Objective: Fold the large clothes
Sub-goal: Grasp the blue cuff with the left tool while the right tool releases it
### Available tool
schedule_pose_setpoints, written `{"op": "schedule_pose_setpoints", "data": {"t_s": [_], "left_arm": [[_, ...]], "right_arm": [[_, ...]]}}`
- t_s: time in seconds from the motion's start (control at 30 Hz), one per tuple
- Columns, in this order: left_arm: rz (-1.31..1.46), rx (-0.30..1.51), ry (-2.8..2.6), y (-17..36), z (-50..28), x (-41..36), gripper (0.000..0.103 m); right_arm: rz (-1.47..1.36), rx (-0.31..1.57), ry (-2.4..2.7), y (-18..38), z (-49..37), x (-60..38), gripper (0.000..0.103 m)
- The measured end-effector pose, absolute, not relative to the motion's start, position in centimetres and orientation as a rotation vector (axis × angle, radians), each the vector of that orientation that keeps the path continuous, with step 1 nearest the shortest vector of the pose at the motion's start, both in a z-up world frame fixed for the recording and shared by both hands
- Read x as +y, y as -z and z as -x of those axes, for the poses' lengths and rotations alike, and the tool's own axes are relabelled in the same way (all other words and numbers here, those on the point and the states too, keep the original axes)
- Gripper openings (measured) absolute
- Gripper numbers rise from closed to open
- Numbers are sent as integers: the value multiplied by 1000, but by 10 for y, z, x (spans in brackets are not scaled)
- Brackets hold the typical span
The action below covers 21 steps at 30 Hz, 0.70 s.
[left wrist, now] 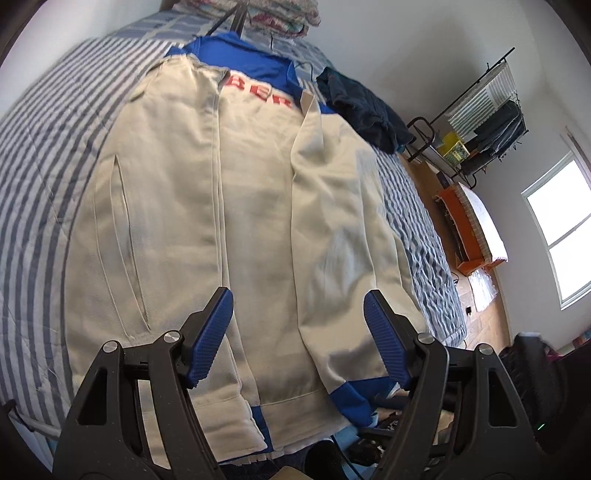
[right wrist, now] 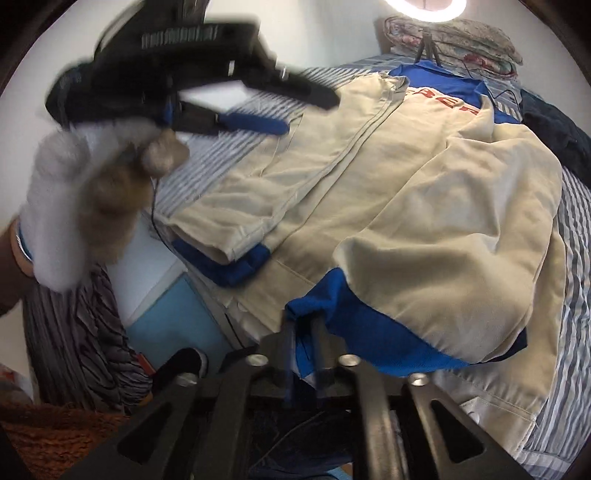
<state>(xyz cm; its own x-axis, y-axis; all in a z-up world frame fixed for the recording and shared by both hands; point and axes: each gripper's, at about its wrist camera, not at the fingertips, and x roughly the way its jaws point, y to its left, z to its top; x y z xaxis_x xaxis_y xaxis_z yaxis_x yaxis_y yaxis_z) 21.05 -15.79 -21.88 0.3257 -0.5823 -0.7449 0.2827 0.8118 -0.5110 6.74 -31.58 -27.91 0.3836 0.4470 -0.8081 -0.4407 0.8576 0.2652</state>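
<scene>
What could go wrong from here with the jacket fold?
1. The right gripper has the blue cuff between barely parted fingers; the sleeve could slip off the jacket.
2. The left gripper hovers open, pinning nothing, so layers may shift.
3. The hem overhangs the bed edge.

The cream jacket [left wrist: 258,206] covers the middle of the striped bed [left wrist: 40,177], leaving bare bedcover along its left side where a gripper could pass. At the far right a dark garment [left wrist: 365,110] lies beside the collar. Folded blankets [left wrist: 258,14] and a tripod's legs [left wrist: 232,20] block the far end.
</scene>
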Motion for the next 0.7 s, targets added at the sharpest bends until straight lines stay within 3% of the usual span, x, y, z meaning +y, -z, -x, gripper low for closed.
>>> {"op": "schedule_pose_setpoints", "data": {"t_s": [0.03,0.3,0.57,0.7], "left_arm": [[313,1112,582,221,-211,-159,76],[267,1183,637,236,-197,-178,76],[269,1308,667,268,-189,-197,76],[238,1335,659,276,-187,-203,56]], "right_arm": [[-27,1021,-565,275,-68,-321,36],[-319,908,-494,244,-79,-402,38],[-508,1004,-311,292,-101,-467,41],[-605,1037,-388,311,-109,-476,41]]}}
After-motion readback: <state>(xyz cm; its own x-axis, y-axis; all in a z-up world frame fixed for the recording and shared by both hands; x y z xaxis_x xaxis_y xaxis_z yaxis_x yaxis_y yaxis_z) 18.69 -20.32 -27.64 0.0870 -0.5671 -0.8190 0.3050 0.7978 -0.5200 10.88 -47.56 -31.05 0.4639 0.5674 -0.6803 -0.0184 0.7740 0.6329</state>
